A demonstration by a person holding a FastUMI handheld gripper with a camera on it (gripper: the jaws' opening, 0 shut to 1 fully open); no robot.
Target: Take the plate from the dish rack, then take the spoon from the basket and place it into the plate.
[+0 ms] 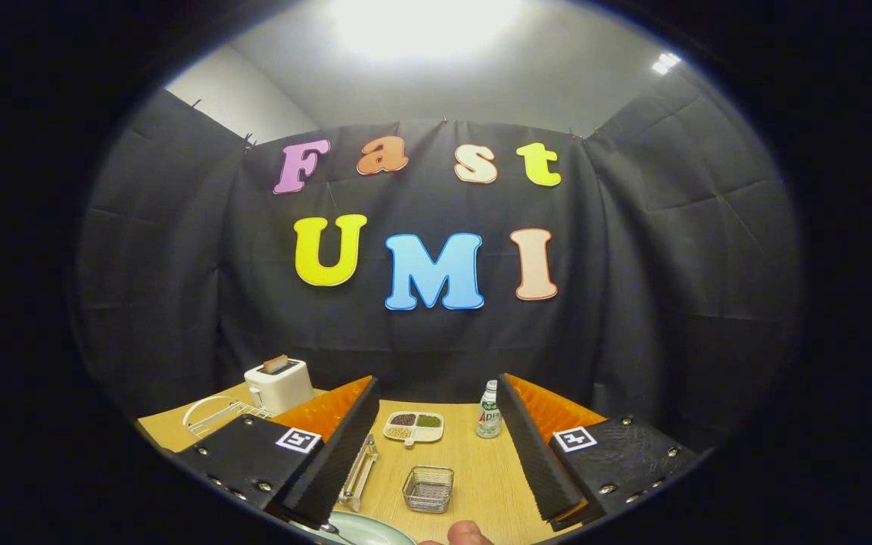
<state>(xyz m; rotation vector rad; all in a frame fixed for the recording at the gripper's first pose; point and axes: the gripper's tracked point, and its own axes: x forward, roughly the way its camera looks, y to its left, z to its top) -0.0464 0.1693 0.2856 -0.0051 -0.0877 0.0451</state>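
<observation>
My hand-held gripper [436, 454] hangs above the wooden bench [481, 469] with its fingers spread wide apart and nothing between them. Through the gap I look down on the bench and the things laid out on it.

Closest to me, just under the tip of my left finger, lies the pale green plate [364, 530]; I see its rim and part of its inside. At its near edge a small shiny piece of metal [328, 527] rests on it, which may be the spoon, though so little of it shows that I cannot be sure. Beside the plate, a fingertip [468, 534] pokes up over the bench.

Just ahead of the plate, between my fingers, stands the small wire basket [428, 488], square and upright; I cannot make out anything inside it. Next to my left finger, a clear holder with metal ends [360, 471] lies along the bench.

Farther on sits a white divided dish [413, 427] with dark, green and yellowish contents in its three compartments. To its right, close to my right finger, stands a small bottle with a white cap [489, 410].

Beyond my left finger stands a white toaster [278, 384] with a slice sticking out of it, and beside that the white wire dish rack [216, 416].
</observation>
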